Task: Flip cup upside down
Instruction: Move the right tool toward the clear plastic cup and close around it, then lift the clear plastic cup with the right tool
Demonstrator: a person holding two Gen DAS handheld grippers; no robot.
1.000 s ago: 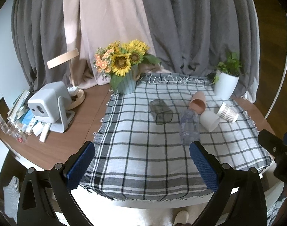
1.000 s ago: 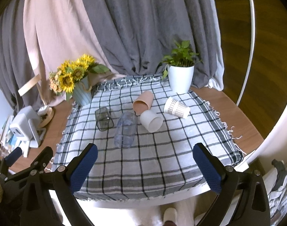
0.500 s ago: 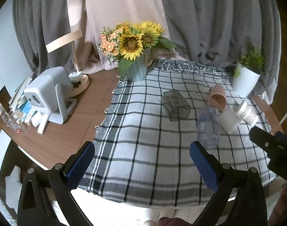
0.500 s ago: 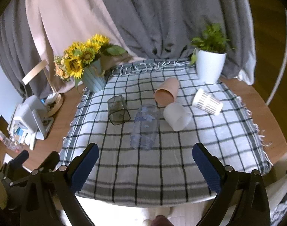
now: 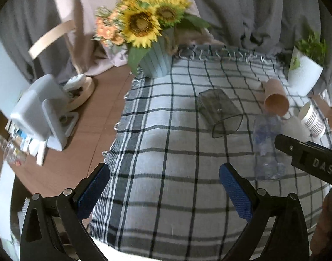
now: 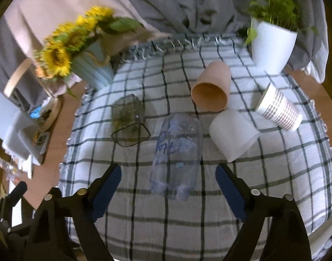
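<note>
Nothing flipped yet: five cups lie sideways; right gripper [image 6: 168, 180], fingers spread and empty, frames the clear cup [image 6: 176, 156] at twelve o'clock; left gripper [image 5: 163, 184] likewise gapes empty.

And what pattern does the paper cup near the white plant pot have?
White paper cup with thin grey horizontal stripes, clearest in the right wrist view.

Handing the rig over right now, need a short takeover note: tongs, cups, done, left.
Left tongs: open, empty.
Right tongs: open, empty, lined up on the clear plastic cup.
All five cups lie on their sides on the checked cloth: clear plastic, dark glass, pink, white, striped paper.
Done: nothing flipped.
Left: grasp a cup, set it mouth down.
</note>
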